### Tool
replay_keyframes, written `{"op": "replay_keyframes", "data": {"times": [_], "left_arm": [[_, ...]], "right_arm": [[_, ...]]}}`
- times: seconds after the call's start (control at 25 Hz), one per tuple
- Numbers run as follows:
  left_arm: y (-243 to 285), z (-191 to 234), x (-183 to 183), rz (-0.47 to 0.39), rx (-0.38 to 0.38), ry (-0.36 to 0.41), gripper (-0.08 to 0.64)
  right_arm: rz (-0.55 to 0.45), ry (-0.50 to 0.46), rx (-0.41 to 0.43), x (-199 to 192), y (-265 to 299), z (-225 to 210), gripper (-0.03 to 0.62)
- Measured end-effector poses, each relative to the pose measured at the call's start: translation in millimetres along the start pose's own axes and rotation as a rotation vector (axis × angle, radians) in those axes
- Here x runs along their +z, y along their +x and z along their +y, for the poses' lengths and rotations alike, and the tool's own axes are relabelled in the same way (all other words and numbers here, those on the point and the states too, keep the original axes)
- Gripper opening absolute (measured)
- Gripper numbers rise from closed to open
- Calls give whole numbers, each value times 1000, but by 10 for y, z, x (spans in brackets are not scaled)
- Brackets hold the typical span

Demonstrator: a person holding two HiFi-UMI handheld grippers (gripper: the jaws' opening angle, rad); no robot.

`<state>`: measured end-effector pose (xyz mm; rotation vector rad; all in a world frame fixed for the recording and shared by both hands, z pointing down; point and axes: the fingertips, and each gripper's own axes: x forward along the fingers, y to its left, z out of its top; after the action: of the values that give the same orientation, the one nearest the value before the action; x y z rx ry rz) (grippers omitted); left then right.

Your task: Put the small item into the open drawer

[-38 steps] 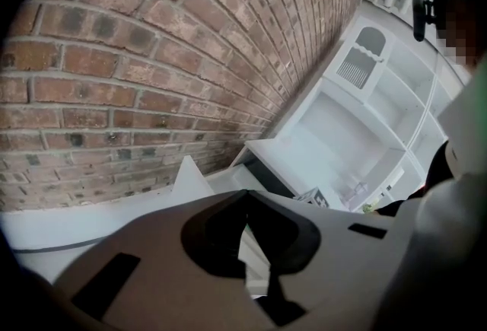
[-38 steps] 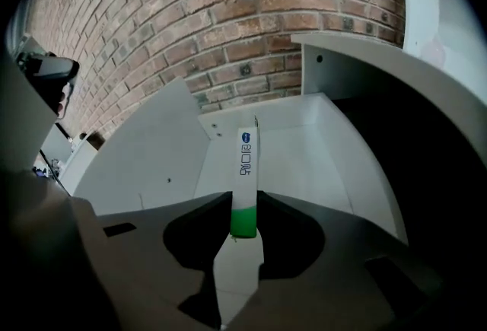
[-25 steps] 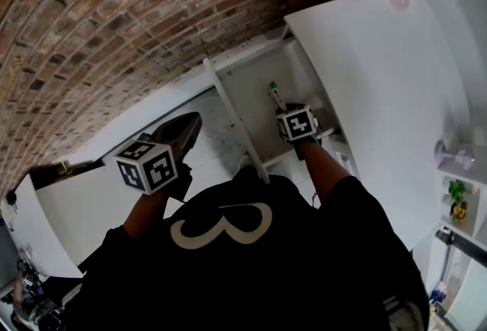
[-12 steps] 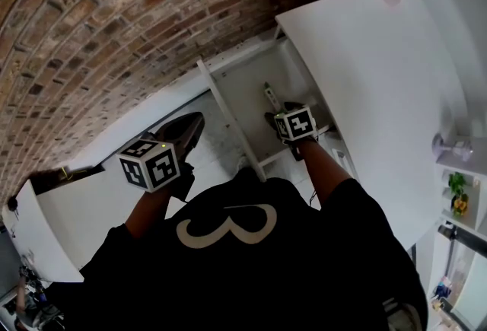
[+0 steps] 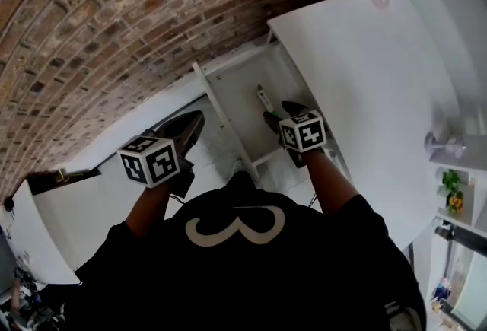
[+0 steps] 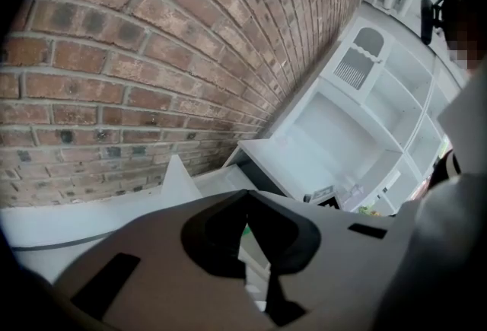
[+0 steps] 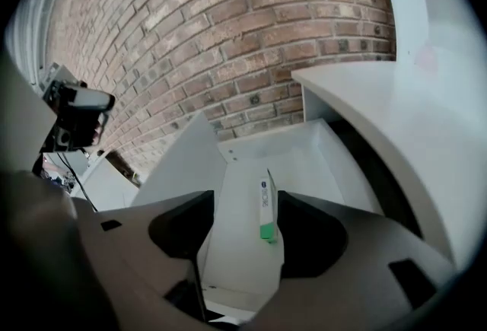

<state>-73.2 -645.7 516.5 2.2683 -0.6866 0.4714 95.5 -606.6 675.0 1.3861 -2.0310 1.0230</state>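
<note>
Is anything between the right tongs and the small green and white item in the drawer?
Nothing visible. The right tongs, their jaws just opened and empty, hang clear above the item, which lies on the drawer floor.

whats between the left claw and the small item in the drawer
The drawer's side wall stands between the left claw and the small item, which lies inside the drawer; the head view shows it.

Drawer [image 5: 236, 97] open-topped, cabinet [image 5: 358, 71] alongside.
</note>
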Motion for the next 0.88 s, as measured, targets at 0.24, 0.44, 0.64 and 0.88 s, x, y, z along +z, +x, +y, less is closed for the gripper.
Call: {"op": "replay_keyframes", "data": {"times": [0.24, 0.44, 0.64, 0.88], "left_arm": [[-4, -330, -9, -25, -46, -2, 2], [-64, -785, 40, -64, -122, 1, 2], [-142, -1173, 80, -103, -181, 12, 2], [-252, -1644, 165, -153, -250, 47, 2]], "right_arm": [[-249, 42, 161, 540, -776, 464, 127], [-446, 56, 337, 858, -1570, 906, 9], [-509, -13, 350, 896, -2083, 1053, 9], [-633, 49, 340, 957, -2588, 1028, 8]]}}
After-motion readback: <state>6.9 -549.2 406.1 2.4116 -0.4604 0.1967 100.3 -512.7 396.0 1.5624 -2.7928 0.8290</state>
